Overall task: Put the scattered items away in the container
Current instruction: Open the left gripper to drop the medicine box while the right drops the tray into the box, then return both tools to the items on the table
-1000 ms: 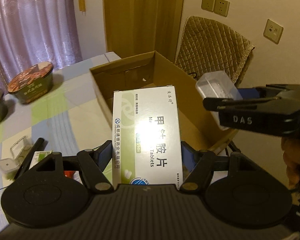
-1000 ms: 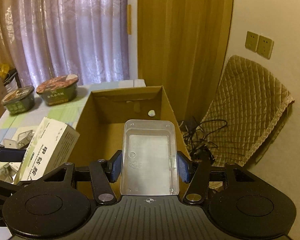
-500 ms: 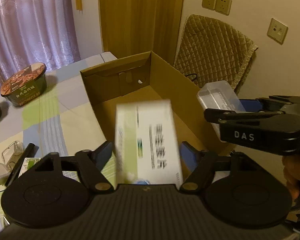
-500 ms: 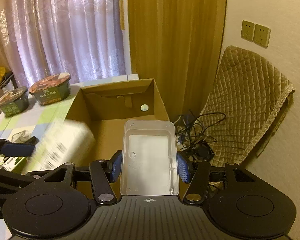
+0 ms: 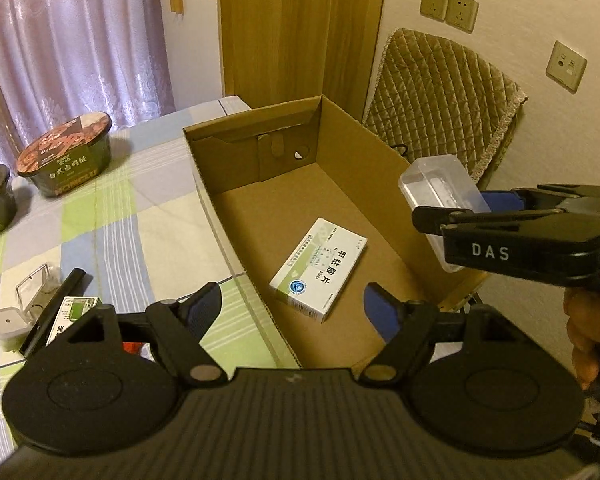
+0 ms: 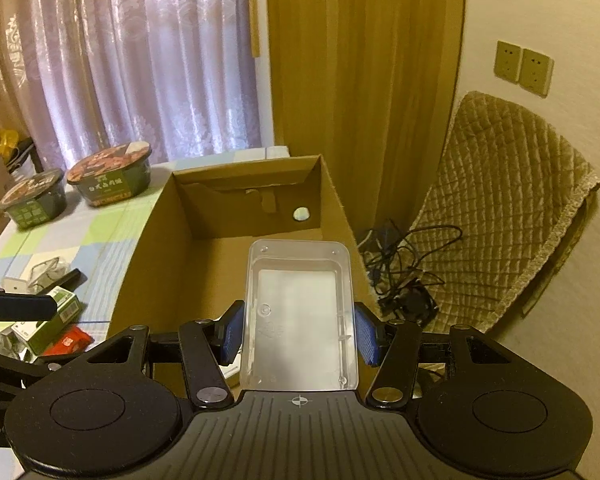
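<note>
Left wrist: medicine box (image 5: 318, 270) inside cardboard box (image 5: 380, 168)

Both wrist views close above the cardboard box (image 5: 380, 184), facing its far wall.

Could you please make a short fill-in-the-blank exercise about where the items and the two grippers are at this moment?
1. The white medicine box lies on the floor of the ______ box.
2. The left gripper is ______, with nothing between its pads.
3. The right gripper is shut on a clear ______ container.
4. Two instant noodle bowls stand on the ______ tablecloth.

Missing words: cardboard; open; plastic; checked
</note>
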`<state>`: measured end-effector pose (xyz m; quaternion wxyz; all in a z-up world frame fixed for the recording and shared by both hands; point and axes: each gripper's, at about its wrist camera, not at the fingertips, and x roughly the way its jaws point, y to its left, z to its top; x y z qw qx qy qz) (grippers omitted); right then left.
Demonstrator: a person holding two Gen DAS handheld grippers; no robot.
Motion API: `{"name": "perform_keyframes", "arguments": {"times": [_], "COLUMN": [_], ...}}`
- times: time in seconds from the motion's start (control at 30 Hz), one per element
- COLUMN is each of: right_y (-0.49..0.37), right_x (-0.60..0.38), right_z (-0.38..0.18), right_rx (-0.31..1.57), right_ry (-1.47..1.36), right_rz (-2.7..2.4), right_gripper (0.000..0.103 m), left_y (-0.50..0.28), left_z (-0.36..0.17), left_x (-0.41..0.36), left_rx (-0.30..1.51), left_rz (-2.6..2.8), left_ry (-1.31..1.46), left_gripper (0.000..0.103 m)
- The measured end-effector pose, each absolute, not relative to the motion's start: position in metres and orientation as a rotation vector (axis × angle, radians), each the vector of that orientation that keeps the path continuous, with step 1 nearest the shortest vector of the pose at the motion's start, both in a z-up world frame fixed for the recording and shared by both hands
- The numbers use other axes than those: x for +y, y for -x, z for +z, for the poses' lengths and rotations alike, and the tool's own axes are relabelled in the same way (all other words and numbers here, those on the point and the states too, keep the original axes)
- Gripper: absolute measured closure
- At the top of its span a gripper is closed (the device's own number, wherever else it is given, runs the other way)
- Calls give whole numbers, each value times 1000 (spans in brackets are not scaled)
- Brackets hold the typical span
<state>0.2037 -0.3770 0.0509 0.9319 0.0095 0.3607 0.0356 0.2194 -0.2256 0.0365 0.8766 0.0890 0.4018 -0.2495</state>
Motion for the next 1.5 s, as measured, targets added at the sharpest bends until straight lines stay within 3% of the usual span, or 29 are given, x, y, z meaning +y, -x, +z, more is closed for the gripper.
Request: {"name": "perform_keyframes", "arguments": {"times": [0.13, 0.3, 0.33, 0.37, 0.4, 1.07, 1.5], "right_y": [-214, -223, -224, -223, -221, -207, -189], "right_x": [-367, -357, -356, -355, -355, -336, -282], "right_z": [45, 39, 38, 39, 40, 63, 90], "right_rx": [778, 797, 795, 780, 756, 729, 670], "right_ry": [2, 42, 46, 49, 54, 194, 211], "right_rz": [134, 152, 150, 142, 136, 167, 250], "right_gripper": [44, 43, 34, 8, 0, 0, 0], "left_y": [-220, -217, -216, -216, -216, -202, -170], "left_z": [35, 37, 38, 38, 38, 30, 31], "left_x": [-220, -212, -211, -209, -208, -156, -39], "left_rx": [841, 808, 801, 796, 794, 808, 824], "left_rz": [-512, -516, -518, -516, -507, -416, -222], "left_ry": [-181, -172, -173, -175, -181, -208, -165], "left_gripper": [24, 7, 7, 7, 5, 4, 4]}}
